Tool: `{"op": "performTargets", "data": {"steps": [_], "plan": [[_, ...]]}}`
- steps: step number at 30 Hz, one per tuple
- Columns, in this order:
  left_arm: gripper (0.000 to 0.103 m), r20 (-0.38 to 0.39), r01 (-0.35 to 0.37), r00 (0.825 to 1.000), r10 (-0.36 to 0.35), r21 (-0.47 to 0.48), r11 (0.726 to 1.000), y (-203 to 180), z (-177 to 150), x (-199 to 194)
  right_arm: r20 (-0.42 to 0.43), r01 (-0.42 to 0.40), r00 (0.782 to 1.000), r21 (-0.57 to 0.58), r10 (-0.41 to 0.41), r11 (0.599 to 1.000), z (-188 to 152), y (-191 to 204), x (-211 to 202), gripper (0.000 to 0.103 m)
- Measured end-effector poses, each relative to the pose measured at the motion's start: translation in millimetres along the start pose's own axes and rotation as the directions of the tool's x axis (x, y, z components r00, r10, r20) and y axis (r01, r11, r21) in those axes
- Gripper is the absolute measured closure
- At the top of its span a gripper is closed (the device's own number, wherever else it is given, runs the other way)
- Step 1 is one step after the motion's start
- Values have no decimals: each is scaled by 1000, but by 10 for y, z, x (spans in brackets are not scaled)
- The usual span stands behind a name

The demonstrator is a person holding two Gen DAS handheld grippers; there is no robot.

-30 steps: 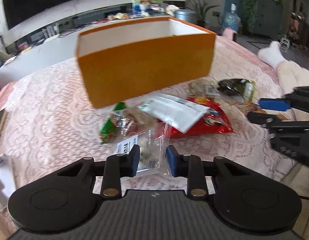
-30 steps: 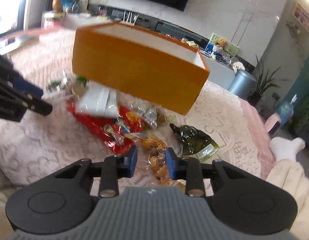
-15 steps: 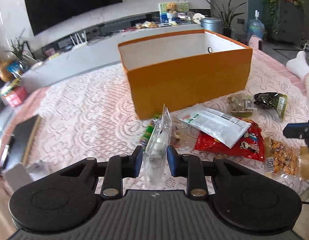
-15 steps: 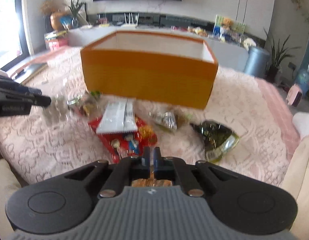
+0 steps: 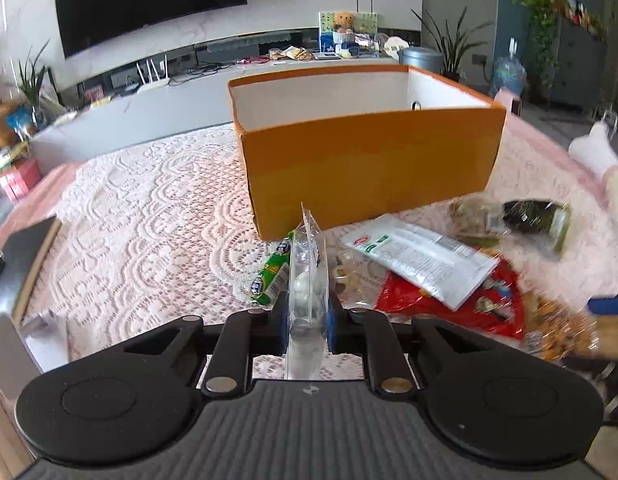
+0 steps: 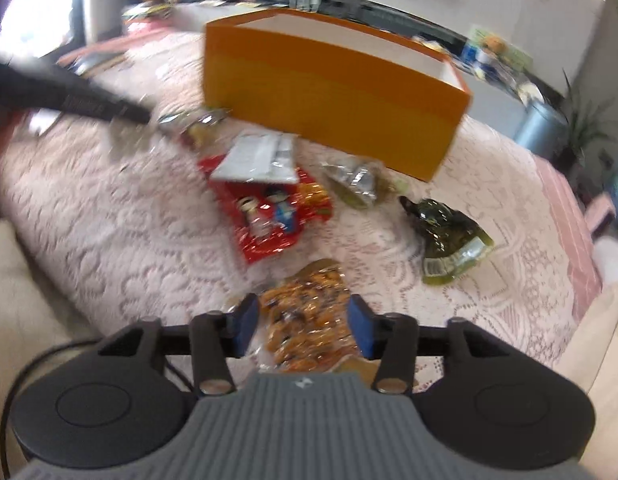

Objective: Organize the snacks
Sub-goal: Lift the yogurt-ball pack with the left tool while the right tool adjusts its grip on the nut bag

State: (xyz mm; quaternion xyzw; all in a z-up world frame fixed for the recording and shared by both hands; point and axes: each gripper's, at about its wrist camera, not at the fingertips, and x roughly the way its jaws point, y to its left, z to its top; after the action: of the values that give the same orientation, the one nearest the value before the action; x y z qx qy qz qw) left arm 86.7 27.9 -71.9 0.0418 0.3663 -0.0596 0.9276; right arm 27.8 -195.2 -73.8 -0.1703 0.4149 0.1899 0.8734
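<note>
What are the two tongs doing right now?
Left tongs: shut on the clear candy packet.
Right tongs: just opened, astride the orange snack bag, not squeezing it.

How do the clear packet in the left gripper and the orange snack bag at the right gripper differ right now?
The clear packet stands on edge, pinched by the shut left gripper; the orange snack bag lies flat between the right gripper's just-opened jaws. The packet holds pale round pieces, the bag orange-brown bits. Both are see-through.

This was a home living room. A large dark television (image 5: 149,0) hung on a pale wall above a long low media cabinet (image 5: 181,96) crowded with small clutter. Potted plants (image 5: 449,48) stood at the edge, a teddy bear (image 5: 344,22) sat on display, and a lace tablecloth (image 5: 149,232) covered the table.
</note>
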Motion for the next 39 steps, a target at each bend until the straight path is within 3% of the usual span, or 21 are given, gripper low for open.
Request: {"op": "performTargets", "data": {"steps": [5,10,14,19,22,25,28,36,38,39], "plan": [[84,-6,74,997,-74,-69,995,12,62,-152,-37,-9,999,-132,5,991,-52,229,74,45],[84,-53,169,983,-174,-93,981,-33,45,-161,-46,53,997,-141,-60,989,-55,231,132,44],[84,-89,138,986,-141,-39,990,-166,-56,-106,-70,65,995,-92,-72,994,-62,135,147,44],[83,-110,104,989,-100,30,994,-304,-125,-99,-45,104,993,-149,-112,983,-78,211,188,43],[83,-122,91,989,-87,31,995,-333,-136,-99,-33,109,993,-163,-116,980,-83,220,195,42],[83,-136,91,987,-88,19,996,-331,-154,-99,-38,90,995,-106,-95,990,-67,127,214,41],[82,-137,90,987,-90,-1,996,-310,-169,-112,-53,113,992,-70,-117,991,-58,78,212,56],[82,-147,73,986,-81,-61,995,-230,-159,-107,-15,120,993,-35,-120,992,39,62,28,63],[83,-145,78,985,-89,-80,994,-205,-161,-103,15,114,993,-10,-113,993,103,24,-63,96],[83,-145,82,985,-95,-88,993,-196,-162,-99,34,113,993,3,-113,994,139,11,-132,103]]}}
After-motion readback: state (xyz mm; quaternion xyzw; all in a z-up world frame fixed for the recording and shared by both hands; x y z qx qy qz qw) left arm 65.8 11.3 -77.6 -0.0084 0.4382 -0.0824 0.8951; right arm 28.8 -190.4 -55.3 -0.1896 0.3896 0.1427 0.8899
